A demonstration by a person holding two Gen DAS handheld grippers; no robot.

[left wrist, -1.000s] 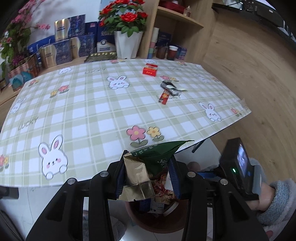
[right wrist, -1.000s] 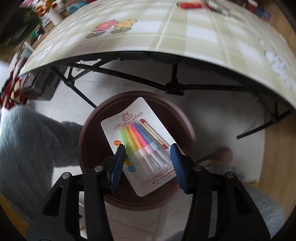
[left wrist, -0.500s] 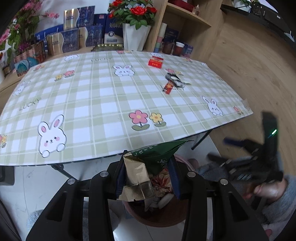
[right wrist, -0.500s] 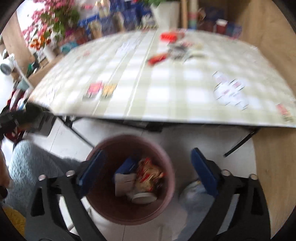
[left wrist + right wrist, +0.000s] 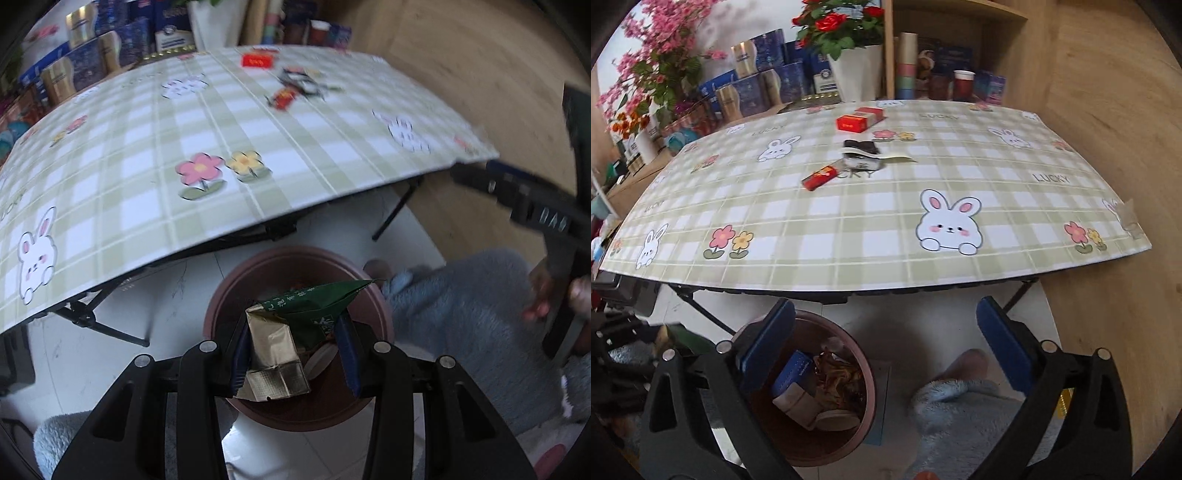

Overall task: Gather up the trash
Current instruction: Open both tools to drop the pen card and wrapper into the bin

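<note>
Left gripper [image 5: 293,349]: clamped on a green and gold wrapper [image 5: 295,325], pointing steeply down.
Wrapper: hanging right over the brown bin [image 5: 303,410], crumpled gold end toward the camera.
Bin: on the white floor, just past the table's [image 5: 155,147] near edge, rubbish already inside.
Table: checked cloth; red packet [image 5: 257,60] and blurred litter [image 5: 301,86] at the far side.
Right edge: a hand [image 5: 554,295] holding the other gripper [image 5: 532,206], fluffy grey sleeve [image 5: 469,314] below.

I count one brown bin [image 5: 812,435] on the floor, one red box [image 5: 858,120], one red wrapper [image 5: 820,177] and one crumpled black-and-white packet [image 5: 862,157] on the table.
</note>
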